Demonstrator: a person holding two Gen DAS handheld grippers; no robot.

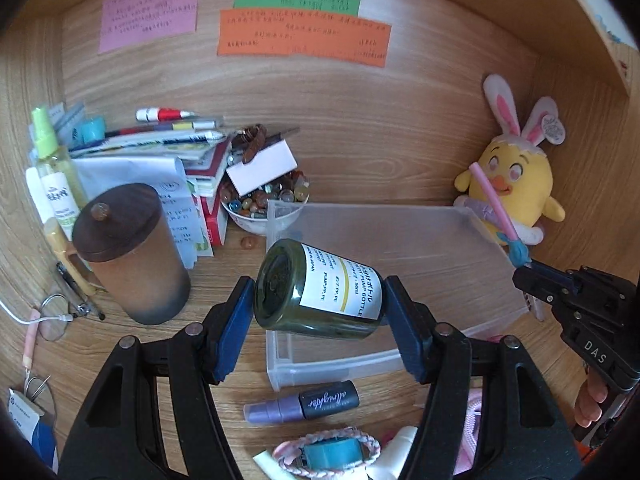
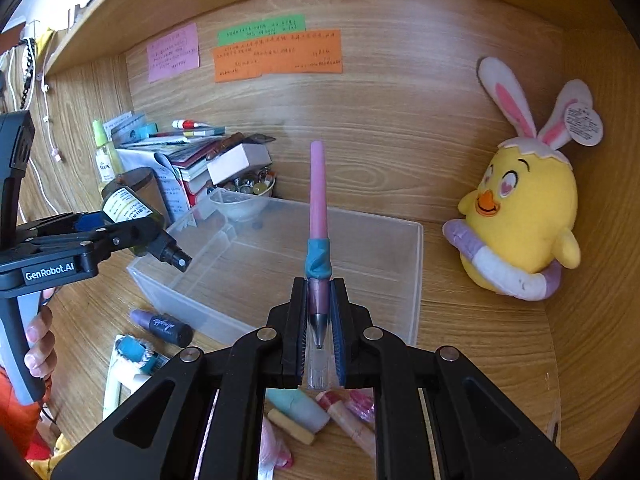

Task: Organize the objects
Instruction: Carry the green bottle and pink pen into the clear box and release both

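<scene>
**Pump bottle and pen over the clear bin**

Pump bottle, pinched on its side in the left gripper, hangs above the clear plastic bin. Lower it slowly, clear of the pink pen clamped in the right gripper. One bottle, one pen, one bin; nearby, one purple spray tube.
</scene>
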